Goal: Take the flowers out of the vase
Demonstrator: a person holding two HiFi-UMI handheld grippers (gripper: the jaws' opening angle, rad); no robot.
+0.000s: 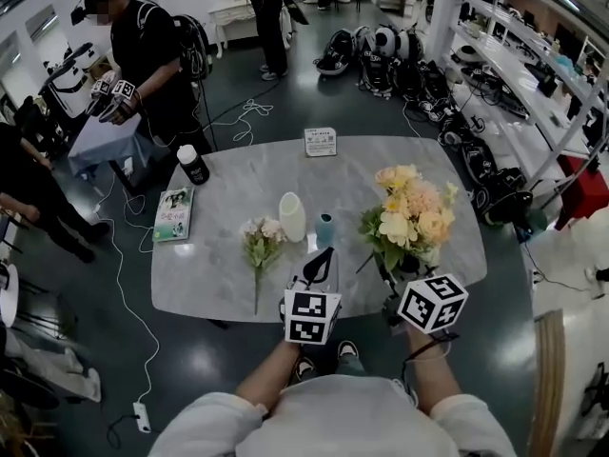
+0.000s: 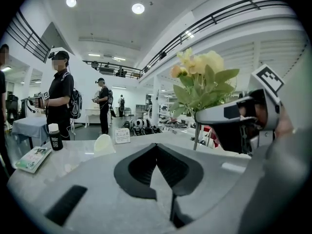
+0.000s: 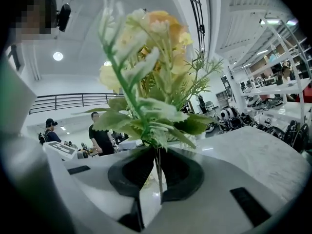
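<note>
A yellow and peach bouquet stands upright over the table's right half, with my right gripper shut on its thin green stems. Its blooms fill the right gripper view. A white vase and a small blue vase stand at the table's middle. One pale flower sprig lies flat to their left. My left gripper hovers just before the blue vase, jaws shut with nothing between them. In the left gripper view the bouquet and right gripper are to the right.
On the marble table a black bottle and a green book sit at the left, a sign card at the far edge. People stand beyond the table at the left. Bags and shelves line the right side.
</note>
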